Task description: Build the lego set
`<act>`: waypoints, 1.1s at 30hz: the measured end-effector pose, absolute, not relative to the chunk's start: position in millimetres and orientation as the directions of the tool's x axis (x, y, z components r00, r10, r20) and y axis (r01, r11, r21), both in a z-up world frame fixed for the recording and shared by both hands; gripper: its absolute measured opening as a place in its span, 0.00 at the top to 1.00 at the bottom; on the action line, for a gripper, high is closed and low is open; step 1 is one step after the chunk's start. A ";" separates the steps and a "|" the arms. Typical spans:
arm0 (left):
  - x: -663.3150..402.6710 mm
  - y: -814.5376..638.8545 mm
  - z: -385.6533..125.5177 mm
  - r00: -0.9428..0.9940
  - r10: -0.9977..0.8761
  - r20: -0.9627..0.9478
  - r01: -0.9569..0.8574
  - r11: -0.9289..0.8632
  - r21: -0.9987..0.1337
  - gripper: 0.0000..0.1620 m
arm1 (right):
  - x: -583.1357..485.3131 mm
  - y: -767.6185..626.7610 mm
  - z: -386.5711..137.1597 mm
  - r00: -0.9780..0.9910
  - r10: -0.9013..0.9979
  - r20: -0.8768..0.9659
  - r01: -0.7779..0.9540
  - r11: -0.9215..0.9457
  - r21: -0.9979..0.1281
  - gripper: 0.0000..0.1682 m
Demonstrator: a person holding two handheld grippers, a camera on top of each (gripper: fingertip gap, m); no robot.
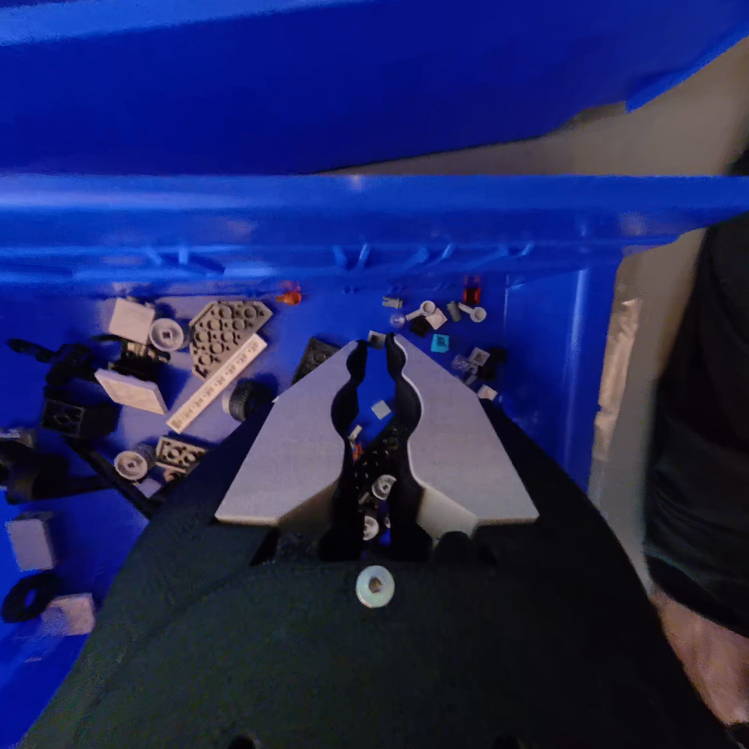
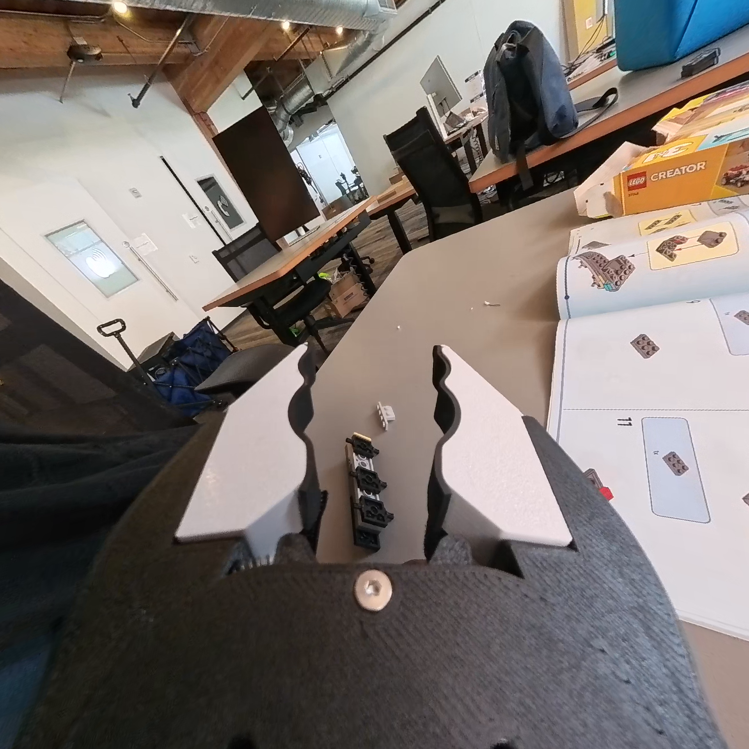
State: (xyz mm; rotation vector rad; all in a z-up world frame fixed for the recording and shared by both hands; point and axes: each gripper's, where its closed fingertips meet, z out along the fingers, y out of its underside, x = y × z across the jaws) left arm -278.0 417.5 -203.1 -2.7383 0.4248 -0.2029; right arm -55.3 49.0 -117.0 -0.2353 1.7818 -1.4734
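Left gripper [image 1: 375, 344] nearly closed around small grey tile [image 1: 377, 339] in bin [image 1: 364, 210]: pinch square, lift straight; right gripper [image 2: 375, 364] idles open over chassis [image 2: 368, 492]

an open office lies beyond the tool: white walls [image 2: 48, 162], exposed timber ceiling beams [image 2: 227, 44] with silver ducting [image 2: 300, 93] and small round lights [image 2: 120, 5]. ahead stand wood-edged grey desks [image 2: 292, 263], black mesh chairs [image 2: 437, 174] and a dark upright panel [image 2: 263, 178]. a frosted door window [image 2: 93, 259] sits far left.
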 end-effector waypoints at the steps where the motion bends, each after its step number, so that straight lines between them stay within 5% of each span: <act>1: -277.3 414.8 -197.0 0.950 -0.289 0.116 -0.224 -0.894 -0.388 0.94 | -55.5 49.2 -116.7 -0.667 -0.593 -0.451 0.333 0.304 -0.892 0.65; 13: -271.0 324.5 -27.9 0.792 0.119 0.599 0.539 -0.597 -0.594 0.94 | -59.4 46.9 -120.1 -0.662 -0.575 -0.481 0.348 0.332 -0.877 0.65; 23: -192.6 249.0 69.9 0.881 0.307 0.359 0.457 -0.364 -0.811 0.94 | -77.3 50.6 -116.6 -0.660 -0.543 -0.519 0.415 0.311 -0.855 0.65; 28: -107.1 176.5 34.4 0.784 0.554 0.280 0.507 -0.312 -0.803 0.94 | -100.6 49.6 -115.7 -0.677 -0.489 -0.551 0.471 0.288 -0.834 0.65; 33: -32.9 88.7 -95.5 0.500 0.819 0.282 0.717 -0.210 -0.665 0.94 | -107.3 46.7 -116.8 -0.688 -0.460 -0.560 0.485 0.282 -0.828 0.66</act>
